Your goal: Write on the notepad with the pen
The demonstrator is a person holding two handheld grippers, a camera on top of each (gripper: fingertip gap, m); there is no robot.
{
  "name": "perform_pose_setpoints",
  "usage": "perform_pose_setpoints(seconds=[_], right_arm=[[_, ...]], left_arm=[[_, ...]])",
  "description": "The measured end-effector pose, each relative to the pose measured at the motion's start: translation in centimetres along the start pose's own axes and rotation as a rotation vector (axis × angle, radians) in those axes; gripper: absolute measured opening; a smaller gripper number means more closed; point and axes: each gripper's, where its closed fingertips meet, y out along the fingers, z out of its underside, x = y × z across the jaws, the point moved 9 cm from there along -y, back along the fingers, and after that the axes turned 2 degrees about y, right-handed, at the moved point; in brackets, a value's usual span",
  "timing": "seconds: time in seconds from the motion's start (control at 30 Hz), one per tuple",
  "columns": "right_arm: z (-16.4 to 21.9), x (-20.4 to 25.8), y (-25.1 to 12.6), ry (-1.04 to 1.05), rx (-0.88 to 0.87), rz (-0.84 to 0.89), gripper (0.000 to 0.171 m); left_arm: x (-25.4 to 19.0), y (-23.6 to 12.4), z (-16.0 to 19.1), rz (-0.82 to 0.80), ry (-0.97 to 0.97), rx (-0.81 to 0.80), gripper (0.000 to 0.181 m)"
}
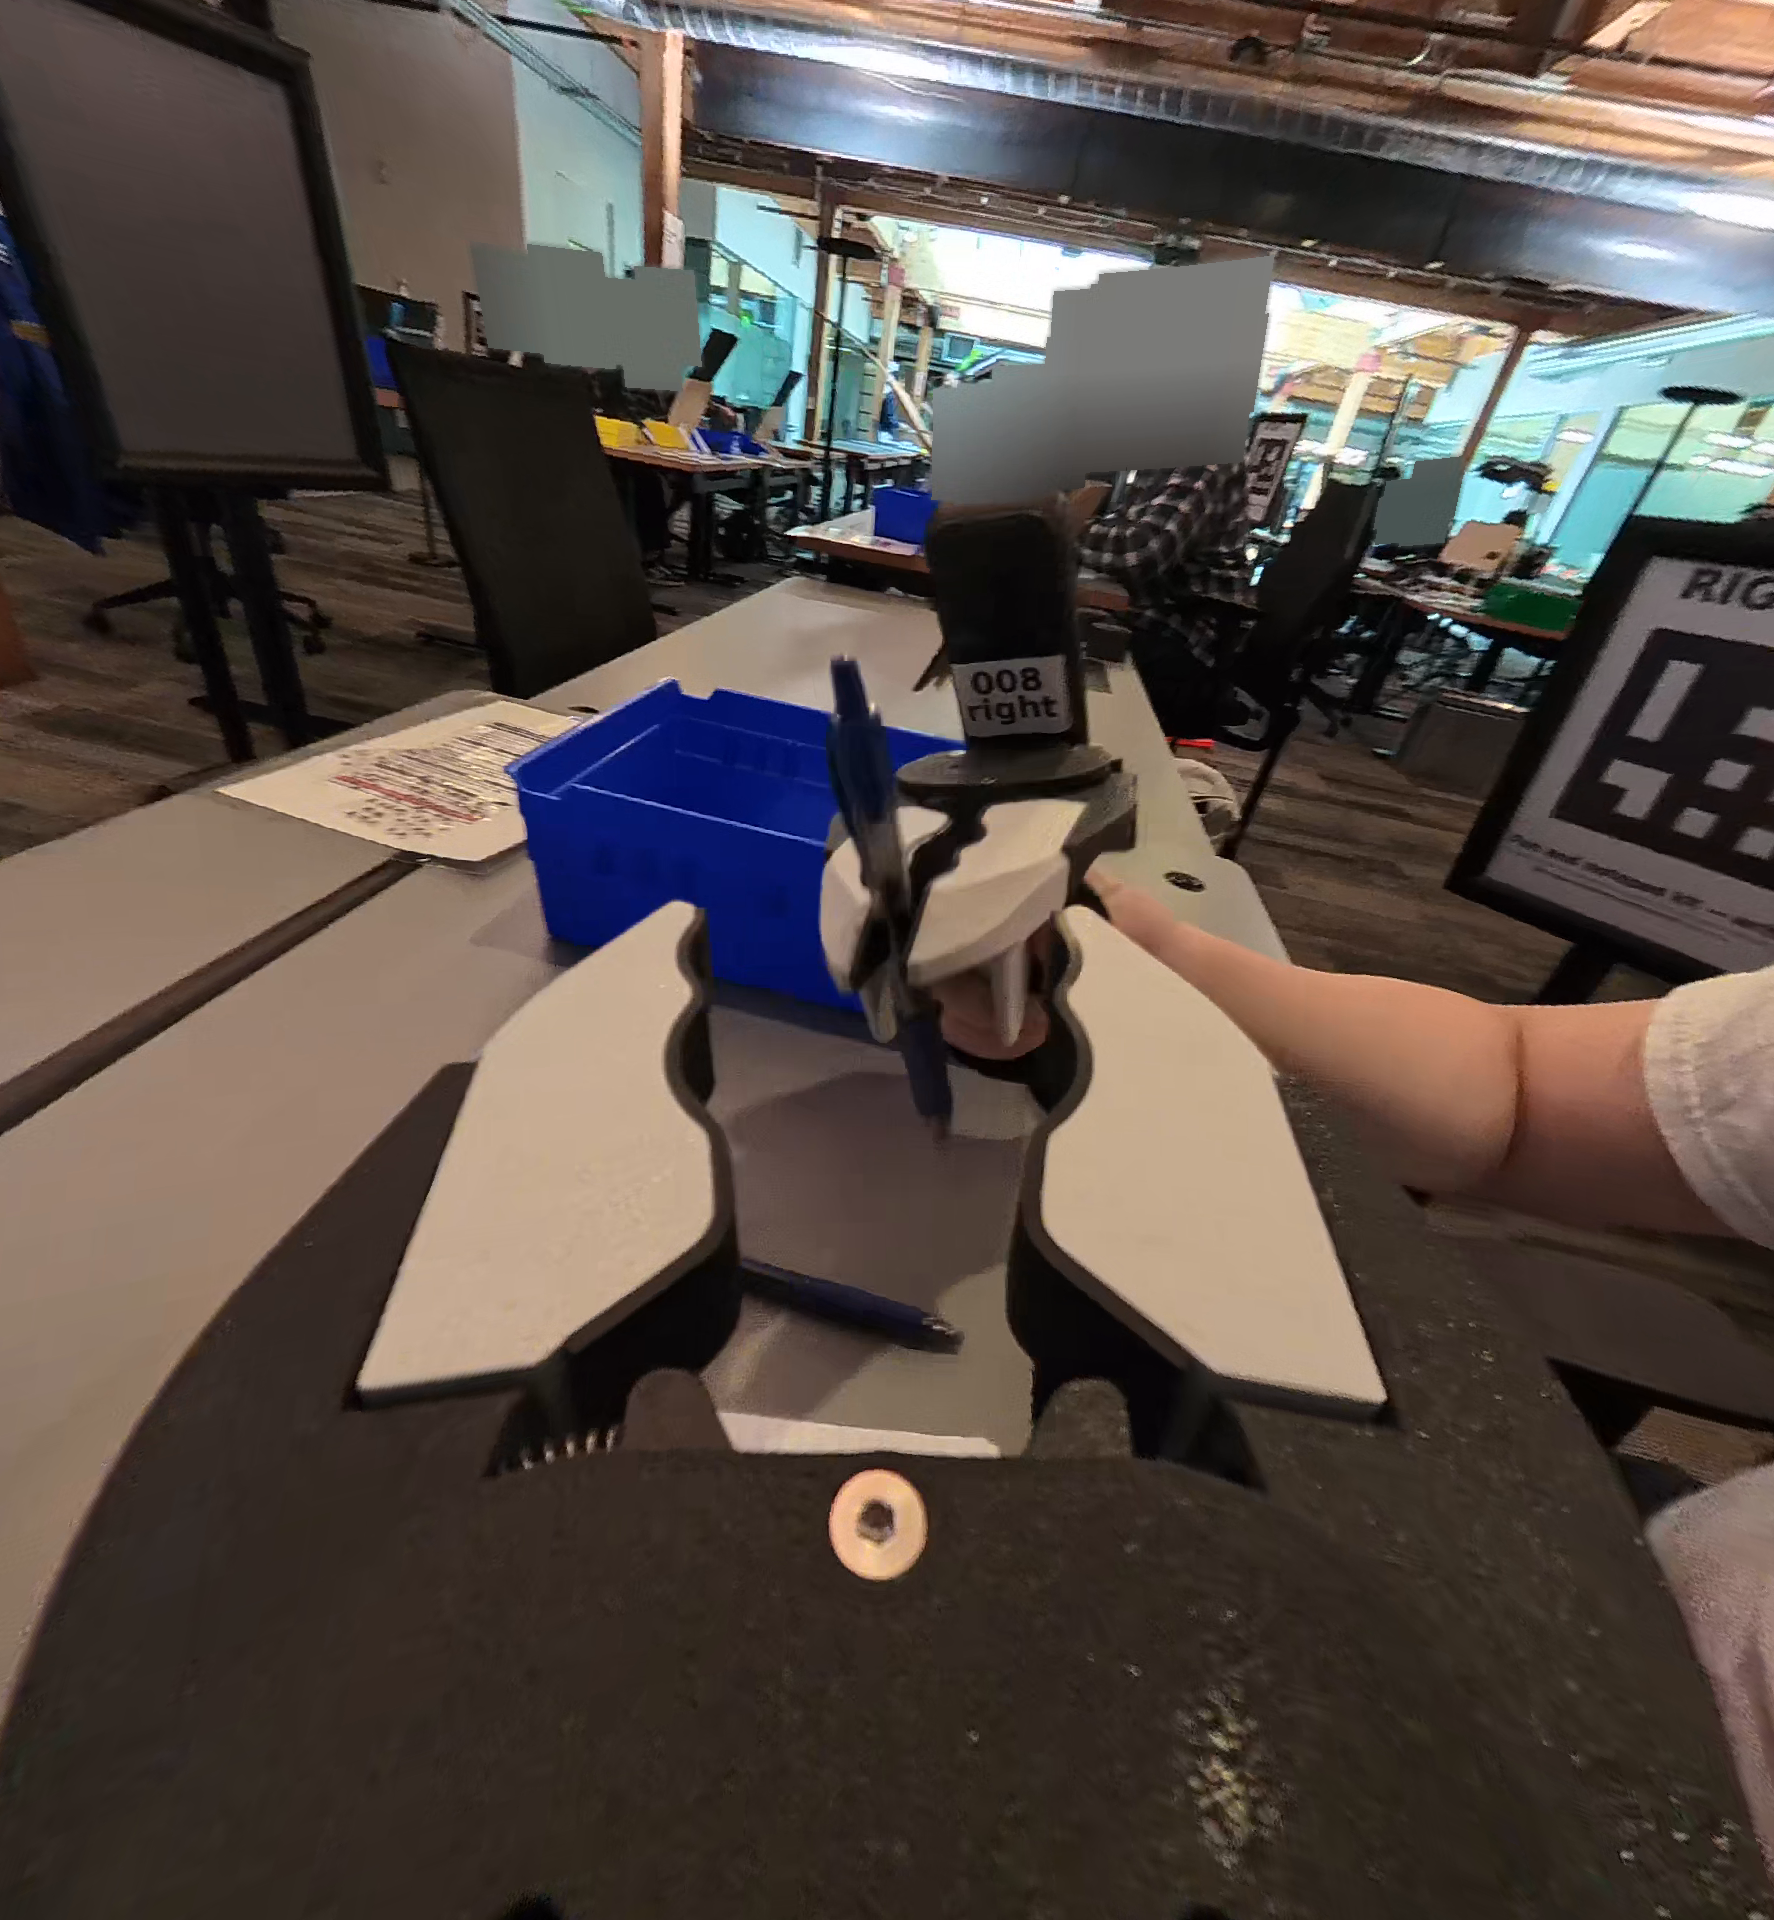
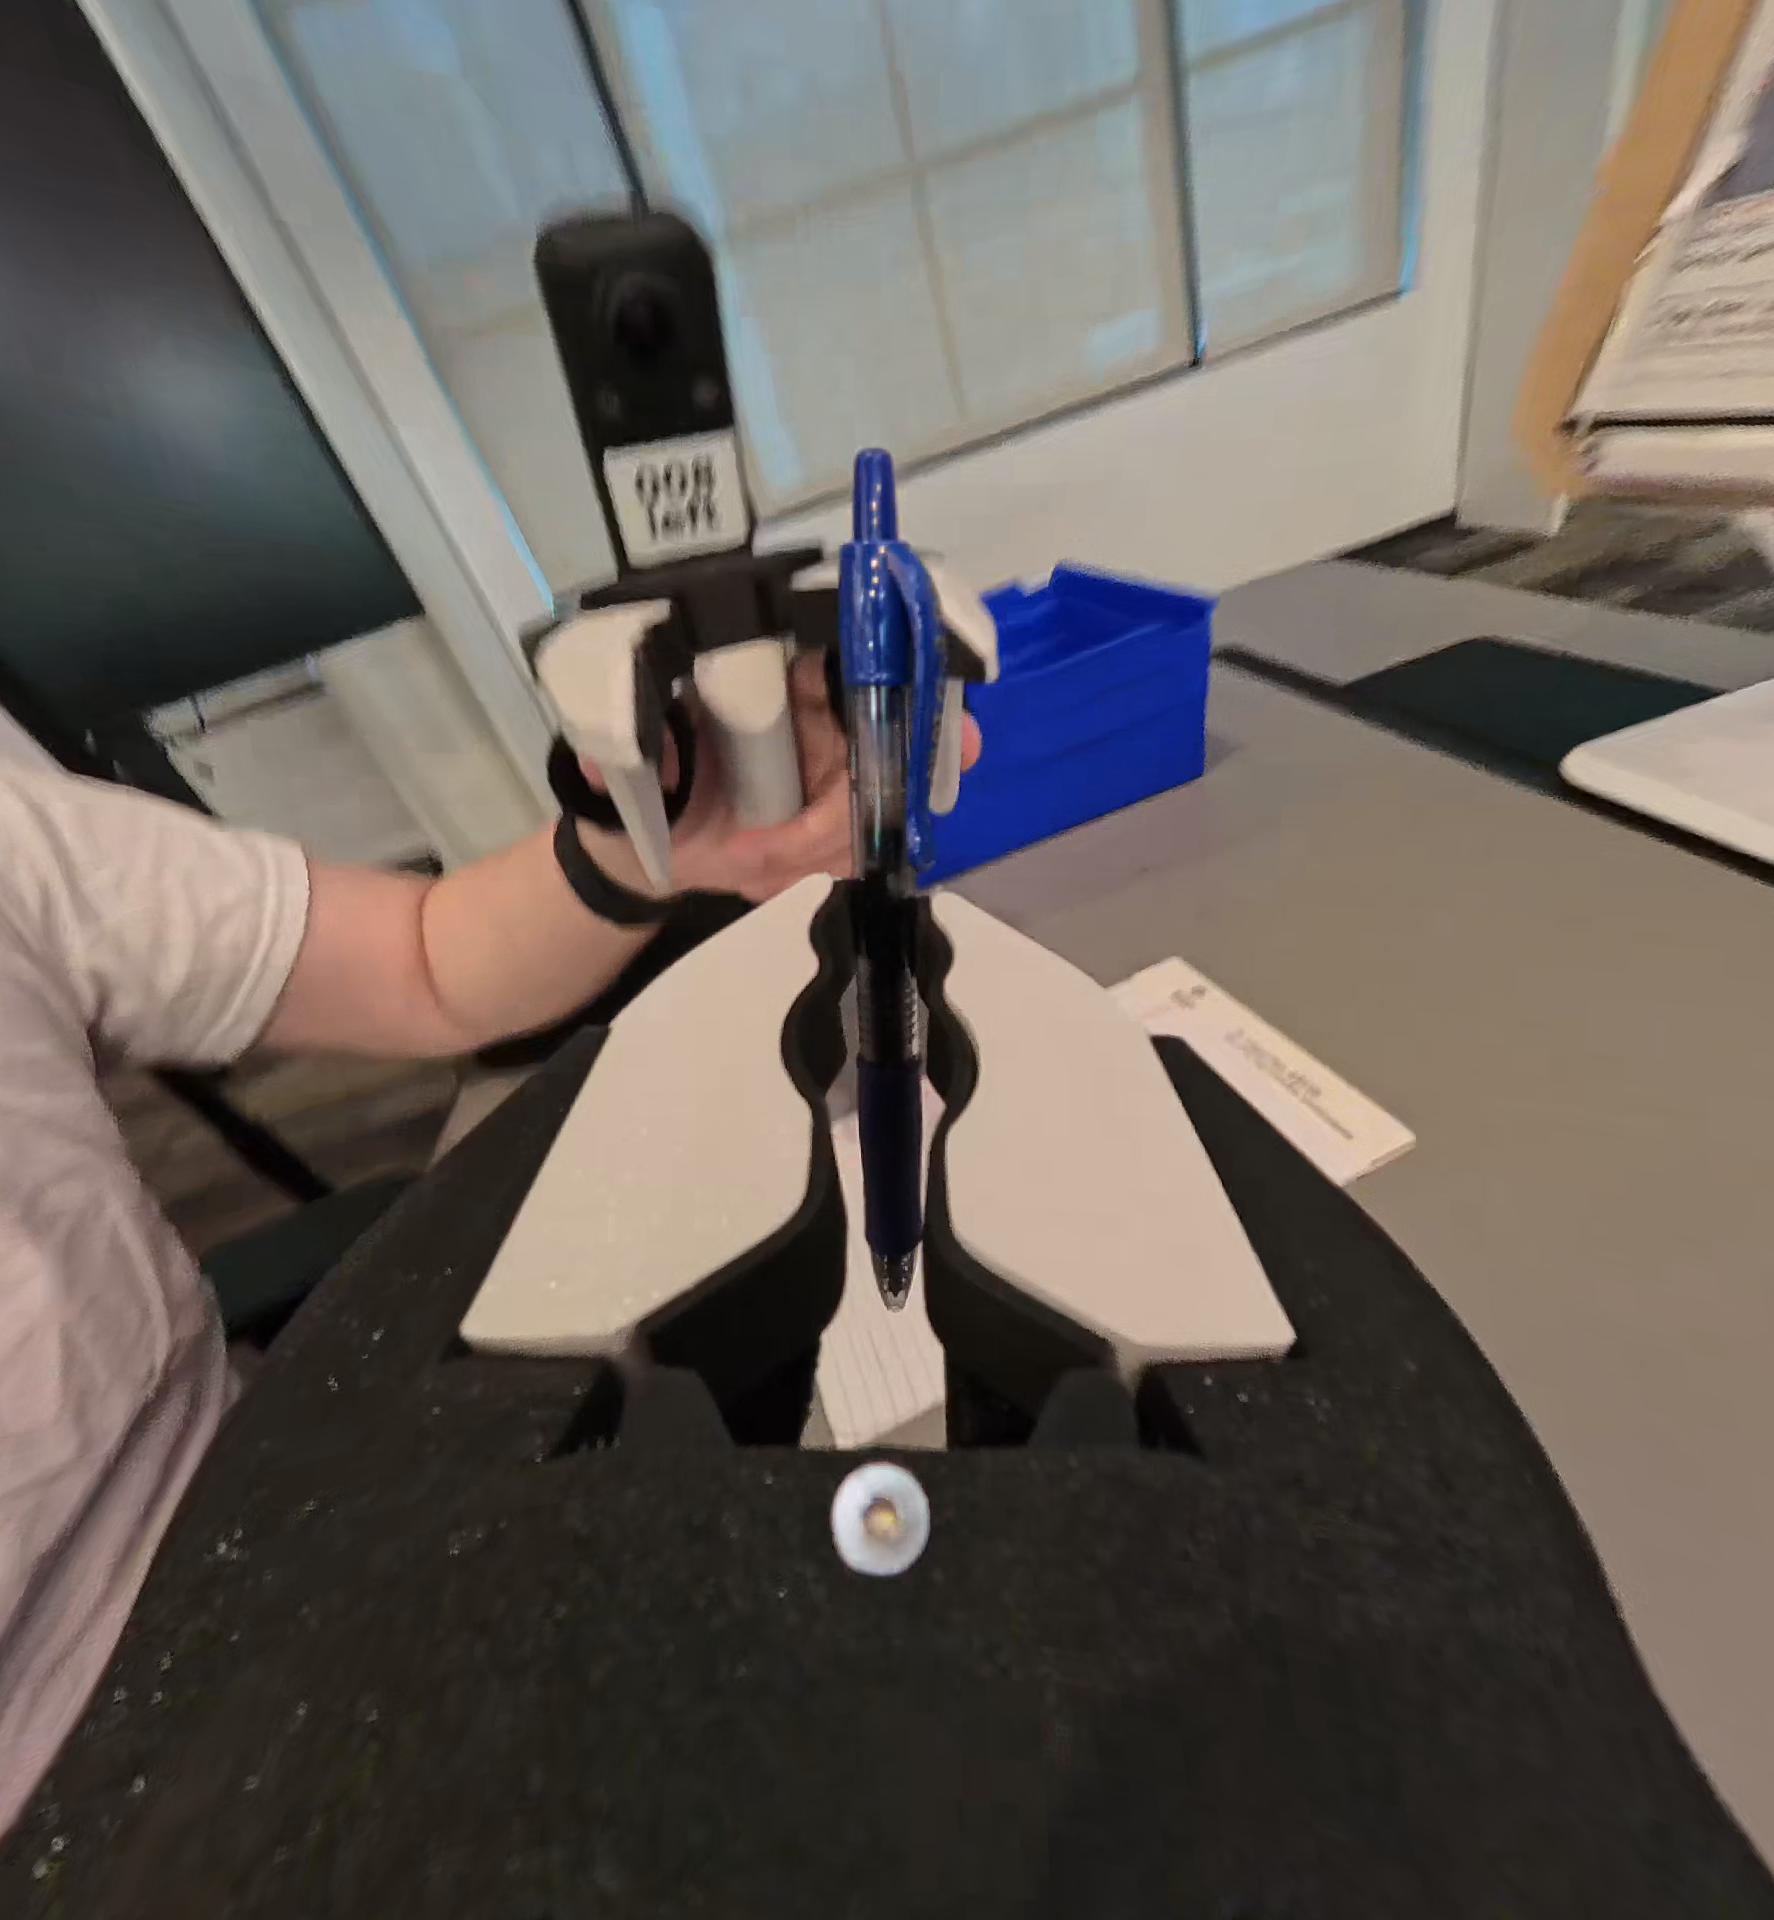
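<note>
My right gripper (image 2: pixel 878 904) is shut on a blue pen (image 2: pixel 883 727). The pen stands upright with its tip down, above the white lined notepad (image 2: pixel 1267 1070) on the grey table. In the left wrist view the right gripper (image 1: pixel 888 914) holds that pen (image 1: pixel 862 810) in front of me, its tip off the table. My left gripper (image 1: pixel 878 935) is open and empty, with its jaws wide apart. It also shows in the right wrist view (image 2: pixel 758 665), held up in a hand. A second blue pen (image 1: pixel 852 1304) lies on the table between my left fingers. A white strip of the notepad (image 1: pixel 862 1434) shows below it.
A blue plastic bin (image 1: pixel 696 821) stands on the table behind the grippers and also shows in the right wrist view (image 2: pixel 1080 717). A printed sheet (image 1: pixel 426 774) lies at the far left. A framed marker board (image 1: pixel 1693 748) stands at the right and a black chair (image 1: pixel 530 520) behind the table. Less than 4 cm separates the two grippers' tips.
</note>
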Motion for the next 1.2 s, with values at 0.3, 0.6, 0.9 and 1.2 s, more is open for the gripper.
perform_pose_setpoints(seconds=[0.3, 0.6, 0.9, 1.2], right_arm=[[-0.5, 0.0, -0.8, 0.156, -0.316, -0.03, 0.01], [-0.1, 0.9, 0.1, 0.084, -0.328, 0.015, 0.01], [-0.3, 1.0, 0.0, 0.048, -0.304, -0.009, 0.01], [-1.5, 1.2, -1.5, -0.037, -0.361, -0.029, 0.025]], left_arm=[[-1.4, 2.9, 3.1, -0.022, 0.086, 0.178, 0.044], [-2.0, 3.4, 3.5, -0.008, 0.049, 0.161, 0.014], [-1.0, 2.7, 3.2, 0.075, -0.067, 0.17, 0.011], [-1.2, 2.8, 3.4, 0.14, -0.075, 0.202, 0.011]])
